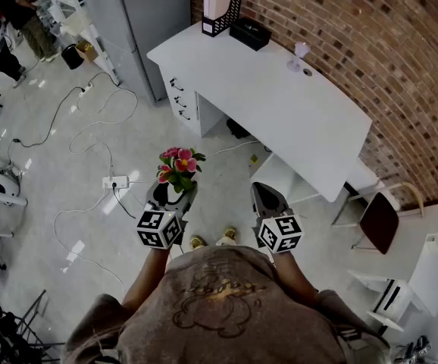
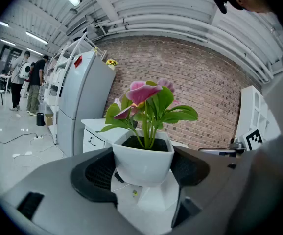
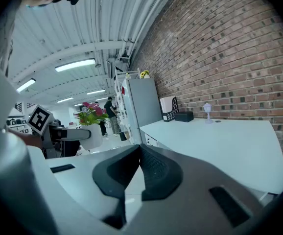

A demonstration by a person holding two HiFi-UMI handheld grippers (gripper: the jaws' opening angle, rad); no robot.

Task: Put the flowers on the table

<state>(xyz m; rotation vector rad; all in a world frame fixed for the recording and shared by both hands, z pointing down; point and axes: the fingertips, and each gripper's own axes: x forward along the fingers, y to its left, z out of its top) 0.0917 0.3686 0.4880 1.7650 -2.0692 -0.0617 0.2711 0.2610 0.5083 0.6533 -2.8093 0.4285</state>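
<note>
A white pot [image 2: 144, 160] of pink flowers [image 1: 179, 165] with green leaves hangs above the floor, upright, with my left gripper [image 1: 172, 192] shut on it. Both pads press the pot's sides in the left gripper view, where the blooms [image 2: 146, 94] stand in front of the brick wall. My right gripper [image 1: 268, 196] is held beside it, shut with nothing between its jaws, which touch [image 3: 140, 153]. The white table [image 1: 280, 105] stands ahead along the brick wall, apart from both grippers. The right gripper view shows the potted flowers [image 3: 90, 112] at its left and the table top [image 3: 220, 136] at its right.
On the table's far end stand a white magazine holder [image 1: 223, 6], a black box [image 1: 249, 32] and a small glass piece [image 1: 301, 51]. A drawer unit [image 1: 185, 97] sits under it. Cables and a power strip [image 1: 115, 181] lie on the floor at left. A chair [image 1: 378, 218] is at right.
</note>
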